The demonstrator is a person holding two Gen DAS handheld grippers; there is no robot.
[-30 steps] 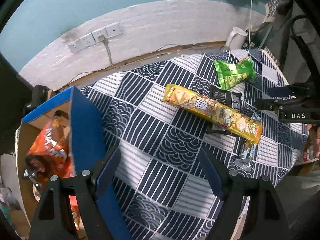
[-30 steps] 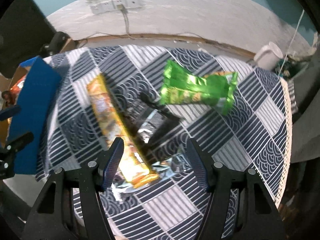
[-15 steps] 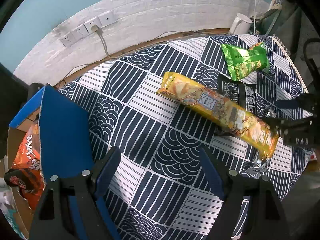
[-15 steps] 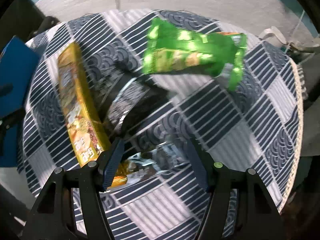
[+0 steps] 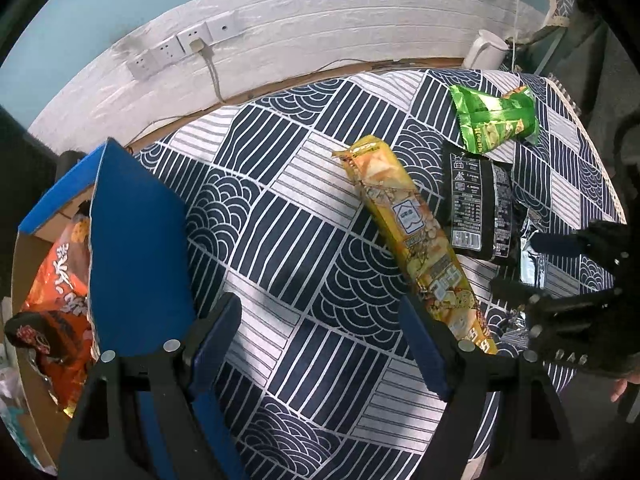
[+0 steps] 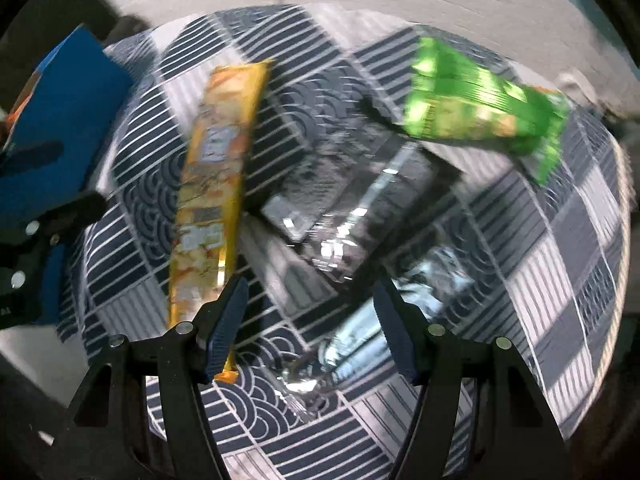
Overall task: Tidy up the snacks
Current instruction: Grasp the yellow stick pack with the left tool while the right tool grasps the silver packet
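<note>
Left tongs (image 5: 320,332): spread, nothing between pads, over bare patterned desk (image 5: 280,216).
Right tongs (image 6: 308,320): spread, empty, above silver wrapper (image 6: 360,332); view blurred.
Yellow snack pack (image 5: 416,236): flat on desk, at 2 o'clock from left tongs.
Black packet (image 5: 478,208): just beside yellow snack pack, 3 o'clock side.
Green bag (image 5: 496,122): at 12 o'clock from black packet.
Blue-flapped box (image 5: 132,240): at 9 o'clock, holds orange bag (image 5: 60,292).
</note>
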